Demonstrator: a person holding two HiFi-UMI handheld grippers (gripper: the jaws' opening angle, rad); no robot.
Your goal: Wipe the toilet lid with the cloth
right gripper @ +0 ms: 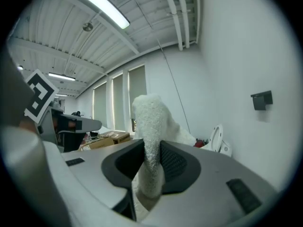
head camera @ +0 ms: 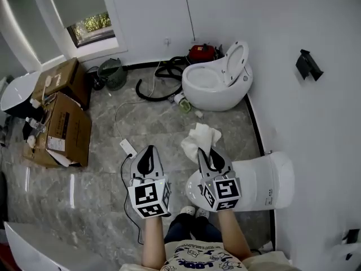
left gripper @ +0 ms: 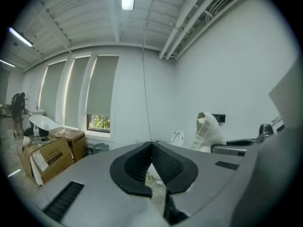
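the right gripper had its jaws closed tight on the white cloth, which stood up out of the tips in a crumpled bunch just past the front end of the near toilet. in the right gripper view the right gripper showed the cloth pinched between the two ribbed pads, a fold rising above them and a tail hanging below. that gripper hung over the toilet lid (whether cloth and lid touched could not be told). the left gripper was held beside the toilet, on its side away from the wall, over the marble floor. in the left gripper view the left gripper had its jaws brought together, tips meeting, and the cloth showed off to its right. a second toilet with its seat up stood well beyond the near toilet, and cardboard boxes lay well apart from it.
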